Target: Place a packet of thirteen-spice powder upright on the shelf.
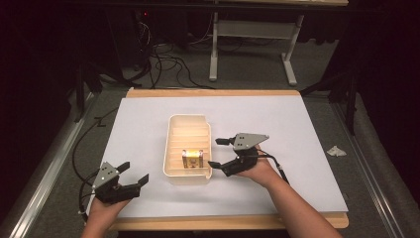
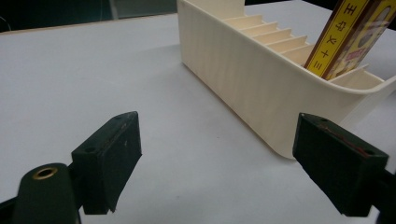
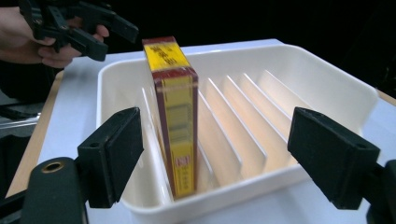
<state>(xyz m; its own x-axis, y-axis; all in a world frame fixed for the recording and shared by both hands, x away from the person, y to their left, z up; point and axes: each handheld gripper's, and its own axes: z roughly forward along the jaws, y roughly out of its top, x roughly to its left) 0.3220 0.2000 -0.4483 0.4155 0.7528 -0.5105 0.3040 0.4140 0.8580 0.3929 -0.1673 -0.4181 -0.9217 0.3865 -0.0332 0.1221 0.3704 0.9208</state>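
The yellow box (image 2: pixel 348 37) runs off the left gripper view at twelve o'clock; its print (image 1: pixel 192 158) is too small to read from above.

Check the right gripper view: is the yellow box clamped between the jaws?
No: the right gripper is open, with the yellow box standing untouched in the slotted tray.

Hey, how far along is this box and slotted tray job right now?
Done, it seems: one yellow and red box stands upright in a slot near the person's end of the cream slotted tray. In hand: nothing. The right gripper is open beside the tray, jaws either side of the box without touching it; the left gripper is open off to the tray's left. Left: the other slots are empty, with no more boxes on the table.
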